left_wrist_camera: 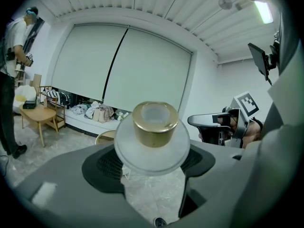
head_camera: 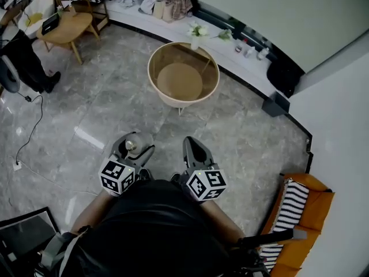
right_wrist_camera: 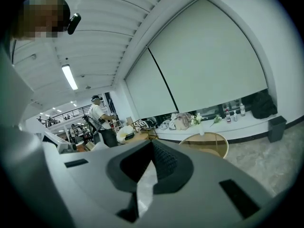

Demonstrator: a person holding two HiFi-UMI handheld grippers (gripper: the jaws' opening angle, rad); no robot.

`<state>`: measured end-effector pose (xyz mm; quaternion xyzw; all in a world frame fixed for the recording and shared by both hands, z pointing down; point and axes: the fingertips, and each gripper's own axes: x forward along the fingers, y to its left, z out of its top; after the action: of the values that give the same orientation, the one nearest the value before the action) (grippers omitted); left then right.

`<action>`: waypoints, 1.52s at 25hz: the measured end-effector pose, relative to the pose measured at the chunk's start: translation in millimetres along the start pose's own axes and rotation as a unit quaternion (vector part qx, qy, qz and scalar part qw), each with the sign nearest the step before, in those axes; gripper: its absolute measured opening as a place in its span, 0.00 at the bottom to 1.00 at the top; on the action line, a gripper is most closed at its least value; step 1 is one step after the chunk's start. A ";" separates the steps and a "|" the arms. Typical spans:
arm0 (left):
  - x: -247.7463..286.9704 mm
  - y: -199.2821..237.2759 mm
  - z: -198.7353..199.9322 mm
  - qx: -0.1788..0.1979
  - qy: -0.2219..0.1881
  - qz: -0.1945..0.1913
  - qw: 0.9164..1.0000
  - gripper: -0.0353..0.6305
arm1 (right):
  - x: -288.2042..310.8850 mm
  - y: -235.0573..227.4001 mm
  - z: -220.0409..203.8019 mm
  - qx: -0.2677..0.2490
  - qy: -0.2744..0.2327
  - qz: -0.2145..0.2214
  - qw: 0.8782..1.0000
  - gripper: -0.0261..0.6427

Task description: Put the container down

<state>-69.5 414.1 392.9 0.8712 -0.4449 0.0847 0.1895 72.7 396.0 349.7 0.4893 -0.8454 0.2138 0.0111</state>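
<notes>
**Head view:** L gripper (head_camera: 134,149) and R gripper (head_camera: 194,149) are held side by side, close in front of the operator's torso. Both sets of jaws point fwd over the grey marble floor (head_camera: 86,114). Each shows its marker cube nearest the body.

**L gripper view:** jaws are clamped on the container (left_wrist_camera: 152,151), a frosted, round-bodied jar w/ gold cap (left_wrist_camera: 155,123).
- The jar body sits btwn the dark pads (left_wrist_camera: 107,167), one pad on each side.
- The cap end stands clear above the pads.
- The container is off the floor, carried in the air at the L jaw tips. In head view the cap faces up.
- The R gripper shows off to the right in this view, apart from the jar.

**R gripper view:** jaws are drawn together and the pads meet at the tips. Only a thin wedge of floor shows lower down, and there is nothing btwn them.

**Surroundings:**
- Round table (head_camera: 153,77), pale wood w/ raised rim, stands ahead of both grippers, well apart from the container.
- Behind it a ledge (head_camera: 135,17) runs along the wall, w/ clothes heap (head_camera: 167,4), flowers (head_camera: 198,31) and small bottles (head_camera: 251,51).
- Upper L has a wooden side table (head_camera: 66,27). A second person (head_camera: 23,53) stands just beside it; head view shows dark trousers and shoes only.
- Lower R has an orange sofa (head_camera: 320,198) w/ striped cushion (head_camera: 285,212).
- A thin cable (head_camera: 29,131) trails across the floor at L.
</notes>
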 end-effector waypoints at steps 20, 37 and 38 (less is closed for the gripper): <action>1.4 46.1 -13.7 -0.015 0.016 -0.037 0.999 0.56 | 39.3 16.4 -32.6 0.019 0.033 -0.028 0.999 0.05; 110.8 60.9 27.4 -0.027 0.030 0.027 0.999 0.56 | 122.4 -76.6 11.3 0.046 0.054 0.042 0.997 0.05; 118.1 59.5 29.2 -0.028 0.032 0.029 0.999 0.56 | 124.0 -84.1 13.8 0.048 0.055 0.042 0.996 0.05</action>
<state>-48.5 282.8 418.7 0.8494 -0.4655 0.1058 0.2251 80.7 252.7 394.9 0.4410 -0.8519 0.2814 0.0249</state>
